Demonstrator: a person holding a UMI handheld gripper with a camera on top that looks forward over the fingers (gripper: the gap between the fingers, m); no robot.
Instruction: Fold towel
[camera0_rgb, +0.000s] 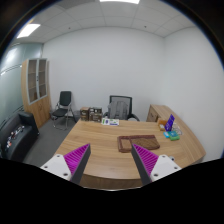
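A brown rectangular cloth-like piece with a darker border, probably the towel (138, 142), lies flat on the wooden desk (100, 140), toward its right side. My gripper (110, 150) hangs well above the desk's near edge and is open, with only bare desk top showing between the purple-padded fingers. The right finger (146, 160) overlaps the towel's near corner in the view, but it is held apart from it.
A teal and purple object (170, 128) stands on the desk's right end, and small items (108, 121) sit at its far edge. Behind the desk is an office chair (120, 105). A second chair (64, 105), a tall cabinet (38, 90) and a black sofa (15, 135) stand to the left.
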